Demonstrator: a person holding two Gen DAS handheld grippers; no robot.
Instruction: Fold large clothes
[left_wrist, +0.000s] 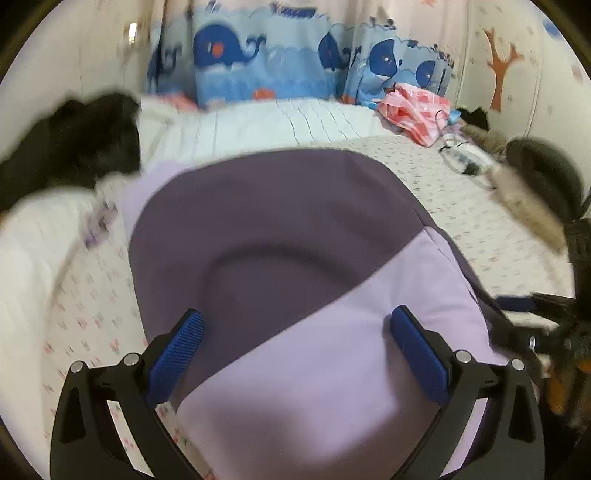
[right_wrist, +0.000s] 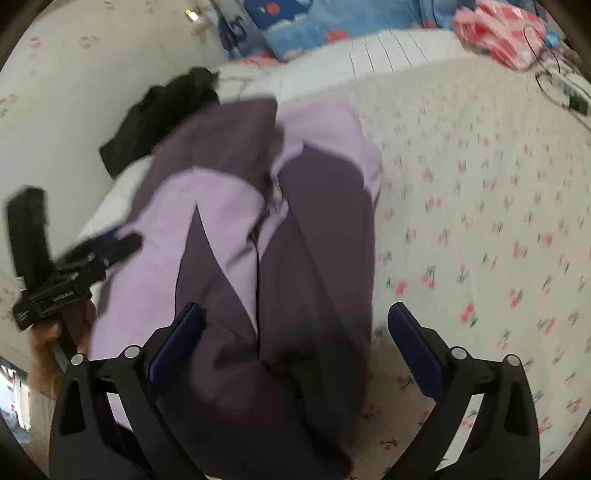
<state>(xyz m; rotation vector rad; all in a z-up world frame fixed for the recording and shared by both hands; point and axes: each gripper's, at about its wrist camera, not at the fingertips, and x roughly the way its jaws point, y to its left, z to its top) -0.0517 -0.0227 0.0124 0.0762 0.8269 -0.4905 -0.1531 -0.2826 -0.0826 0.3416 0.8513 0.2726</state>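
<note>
A large garment in dark purple and pale lilac panels (left_wrist: 295, 258) lies bunched on a bed with a cherry-print sheet (right_wrist: 480, 221). My left gripper (left_wrist: 295, 325) is open and empty, its blue pads just above the garment's near part. My right gripper (right_wrist: 295, 321) is open and empty over the garment's (right_wrist: 258, 221) near right edge. The left gripper also shows at the left of the right wrist view (right_wrist: 74, 269), held in a hand beside the garment. The right gripper shows blurred at the right edge of the left wrist view (left_wrist: 546, 325).
A black garment (left_wrist: 70, 144) lies at the far left by the wall. Whale-print pillows (left_wrist: 258, 62) and a white quilt (left_wrist: 258, 125) sit at the head of the bed. A pink plastic bag (left_wrist: 417, 107), cables and glasses (left_wrist: 465, 158) lie far right.
</note>
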